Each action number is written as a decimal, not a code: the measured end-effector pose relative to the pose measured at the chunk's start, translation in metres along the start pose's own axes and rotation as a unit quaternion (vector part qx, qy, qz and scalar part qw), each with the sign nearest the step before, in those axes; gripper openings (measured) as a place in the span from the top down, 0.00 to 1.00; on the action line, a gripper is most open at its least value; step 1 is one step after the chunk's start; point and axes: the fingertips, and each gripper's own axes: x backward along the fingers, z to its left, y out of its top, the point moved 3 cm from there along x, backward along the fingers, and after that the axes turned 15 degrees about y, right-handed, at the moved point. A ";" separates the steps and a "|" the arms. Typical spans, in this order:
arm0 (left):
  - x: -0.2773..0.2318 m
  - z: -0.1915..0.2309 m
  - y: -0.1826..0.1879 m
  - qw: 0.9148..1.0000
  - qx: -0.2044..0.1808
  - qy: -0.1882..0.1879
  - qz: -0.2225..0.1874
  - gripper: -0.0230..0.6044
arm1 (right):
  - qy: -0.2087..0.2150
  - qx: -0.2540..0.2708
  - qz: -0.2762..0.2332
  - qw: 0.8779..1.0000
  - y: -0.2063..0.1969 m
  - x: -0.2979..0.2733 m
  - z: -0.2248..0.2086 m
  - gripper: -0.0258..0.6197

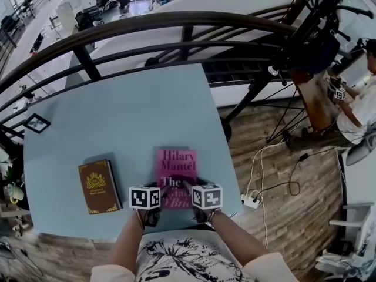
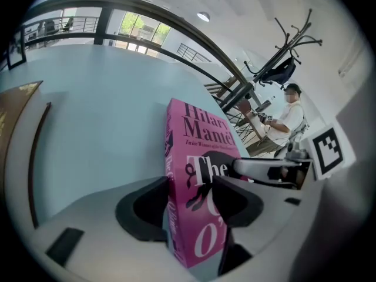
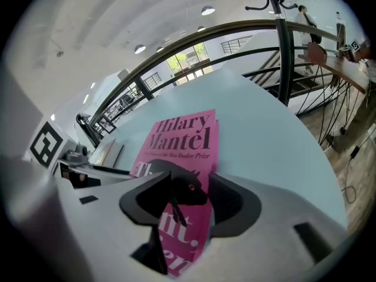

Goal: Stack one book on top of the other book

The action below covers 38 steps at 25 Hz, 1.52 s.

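A pink book lies on the light blue table, close to its near edge. A brown book with a gold crest lies flat to the left of it, apart from it. My left gripper is at the pink book's near left corner. In the left gripper view the pink book fills the gap of that gripper, one jaw on the spine and one on the cover. My right gripper straddles the near right corner. There the pink book's edge sits between the jaws of the right gripper, with a thin gap beside one.
A small framed picture lies at the table's far left corner. A dark curved railing runs behind the table. On the wooden floor to the right are a white power strip, cables and a stand. A seated person is at far right.
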 end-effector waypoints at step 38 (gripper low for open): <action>0.196 0.282 -0.037 0.986 0.098 0.089 -0.100 0.59 | 0.109 0.092 0.016 0.990 0.008 -0.155 0.309 0.72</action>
